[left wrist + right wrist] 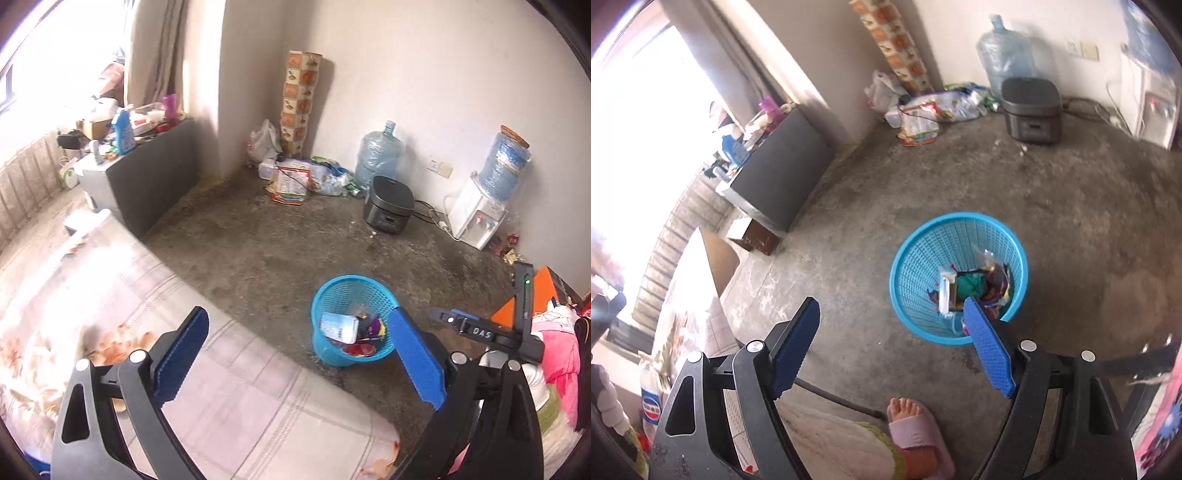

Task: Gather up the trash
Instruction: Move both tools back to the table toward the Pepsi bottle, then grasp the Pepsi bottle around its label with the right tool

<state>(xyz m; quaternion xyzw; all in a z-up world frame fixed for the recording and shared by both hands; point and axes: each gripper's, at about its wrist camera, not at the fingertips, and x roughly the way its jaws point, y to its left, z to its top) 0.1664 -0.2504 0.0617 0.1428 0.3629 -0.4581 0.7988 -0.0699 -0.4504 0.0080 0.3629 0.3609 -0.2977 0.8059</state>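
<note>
L gripper (299, 349): jaws wide apart, nothing between, blue pads facing in; hangs over edge of bed (229, 387) w/ checked sheet, angled down at floor (280, 236). R gripper (892, 341): jaws also apart, empty, over bare floor; right pad tip overlaps near rim of bin in view. R gripper body also visible at right edge of L view, black, green light on.

Blue mesh bin (960, 236) upright on concrete floor, just beyond both grippers. Inside: trash (975, 284) — white carton, teal wad, colourful wrappers, red bits at bottom.

Below R gripper: person's foot in pink slipper (916, 435) on floor, near bin.

Further out: dark cabinet (155, 181) by window, top surface cluttered w/ bottles, boxes. Far corner: pile of bags + packets (295, 177) on floor, tall patterned roll leaning on wall. Along wall: big water jug (378, 153), black cooker (388, 208), white water dispenser (478, 218) w/ jug on top; a few wrappers beside it.
</note>
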